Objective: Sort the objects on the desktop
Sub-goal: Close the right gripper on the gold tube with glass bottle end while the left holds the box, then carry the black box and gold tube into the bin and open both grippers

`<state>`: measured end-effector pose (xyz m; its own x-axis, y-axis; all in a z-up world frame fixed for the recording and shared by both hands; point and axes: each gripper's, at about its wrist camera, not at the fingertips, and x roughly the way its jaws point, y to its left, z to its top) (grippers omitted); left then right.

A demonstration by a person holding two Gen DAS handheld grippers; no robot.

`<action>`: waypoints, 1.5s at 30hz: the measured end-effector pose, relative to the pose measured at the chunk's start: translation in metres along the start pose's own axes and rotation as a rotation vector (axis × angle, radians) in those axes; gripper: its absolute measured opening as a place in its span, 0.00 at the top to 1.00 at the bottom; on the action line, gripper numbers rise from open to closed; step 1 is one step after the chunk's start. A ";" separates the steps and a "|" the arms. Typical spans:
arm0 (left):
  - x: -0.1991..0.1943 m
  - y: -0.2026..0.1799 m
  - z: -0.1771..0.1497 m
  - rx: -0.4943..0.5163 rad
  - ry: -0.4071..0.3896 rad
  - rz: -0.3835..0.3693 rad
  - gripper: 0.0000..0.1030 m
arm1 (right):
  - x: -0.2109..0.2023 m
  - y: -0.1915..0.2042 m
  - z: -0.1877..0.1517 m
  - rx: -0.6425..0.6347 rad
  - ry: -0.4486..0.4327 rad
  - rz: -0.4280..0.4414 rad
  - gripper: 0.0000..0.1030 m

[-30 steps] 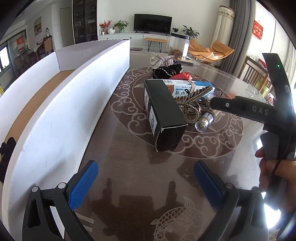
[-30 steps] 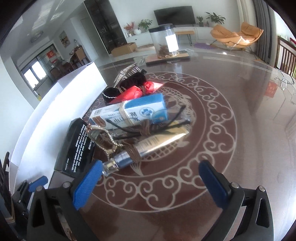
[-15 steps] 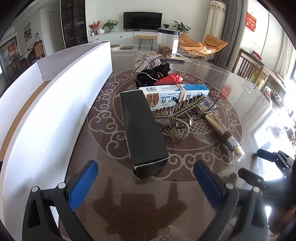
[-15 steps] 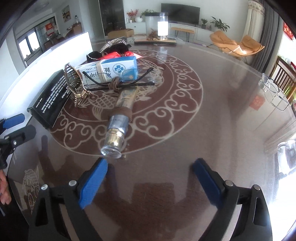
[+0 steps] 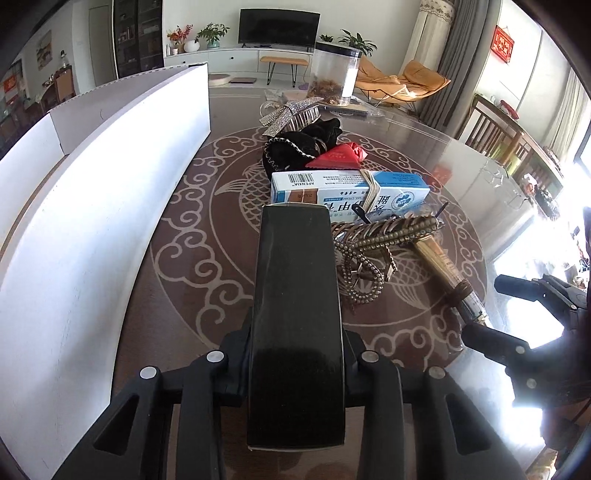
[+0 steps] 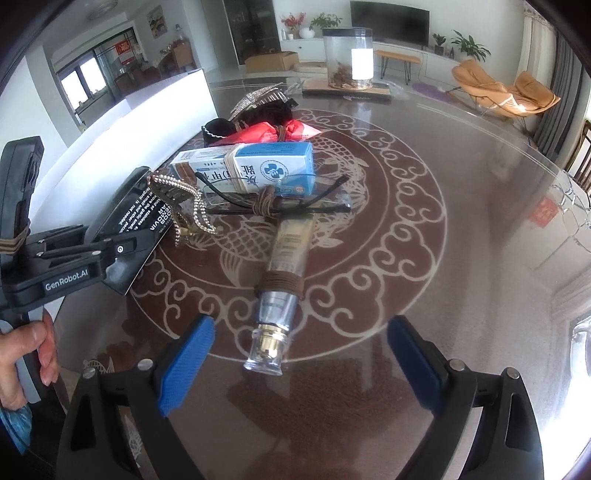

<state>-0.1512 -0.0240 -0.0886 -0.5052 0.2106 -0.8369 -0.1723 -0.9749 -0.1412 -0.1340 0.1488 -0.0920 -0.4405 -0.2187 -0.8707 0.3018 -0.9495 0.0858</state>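
Counter (image 6: 461, 229): patterned, cluttered.
Left hand-held gripper (image 5: 295, 354): newly clamped on black box (image 5: 295, 280).
Right hand-held gripper (image 6: 299, 360): released, tube (image 6: 284, 266) just ahead.
Meaning: box ready for sorting.

I note a clear jar (image 6: 347, 59) upright at the table's far edge | a dark television (image 5: 279, 26) on the far wall | potted plants (image 5: 211, 35) on the white cabinet | an orange lounge chair (image 6: 498, 90) right of them.
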 end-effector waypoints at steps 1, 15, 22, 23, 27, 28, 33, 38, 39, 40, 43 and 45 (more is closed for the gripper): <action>-0.004 0.000 -0.006 -0.019 -0.001 -0.008 0.67 | 0.004 0.005 0.002 -0.016 0.012 -0.011 0.13; -0.043 -0.010 -0.060 -0.042 0.013 -0.070 0.67 | -0.021 0.000 -0.035 0.070 0.048 0.086 0.72; -0.103 0.011 -0.052 -0.099 -0.067 -0.140 0.67 | -0.093 -0.005 -0.033 0.178 -0.023 0.260 0.72; -0.114 0.016 -0.049 -0.106 -0.086 -0.149 0.67 | -0.102 0.000 -0.027 0.177 -0.038 0.276 0.72; -0.165 0.048 -0.034 -0.133 -0.171 -0.139 0.67 | -0.136 0.040 0.008 0.128 -0.120 0.364 0.72; -0.176 0.061 -0.030 -0.148 -0.187 -0.128 0.67 | -0.142 0.057 0.019 0.101 -0.140 0.387 0.72; -0.199 0.144 -0.021 -0.249 -0.201 0.006 0.67 | -0.138 0.164 0.074 -0.069 -0.190 0.494 0.72; -0.178 0.214 -0.033 -0.334 -0.098 0.132 0.67 | -0.086 0.270 0.109 -0.230 -0.174 0.516 0.72; -0.170 0.224 -0.037 -0.351 -0.073 0.133 0.67 | -0.074 0.286 0.115 -0.261 -0.176 0.498 0.72; -0.163 0.231 -0.042 -0.366 -0.053 0.127 0.67 | -0.062 0.299 0.120 -0.287 -0.177 0.475 0.72; -0.149 0.240 -0.055 -0.396 -0.021 0.105 0.67 | -0.025 0.325 0.130 -0.359 -0.166 0.413 0.72; -0.142 0.241 -0.058 -0.404 -0.010 0.104 0.65 | 0.001 0.334 0.135 -0.384 -0.122 0.389 0.70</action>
<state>-0.0720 -0.2933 -0.0343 -0.5109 0.1078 -0.8529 0.2251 -0.9407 -0.2537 -0.1481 -0.1988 0.0014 -0.3224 -0.5828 -0.7459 0.7382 -0.6481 0.1873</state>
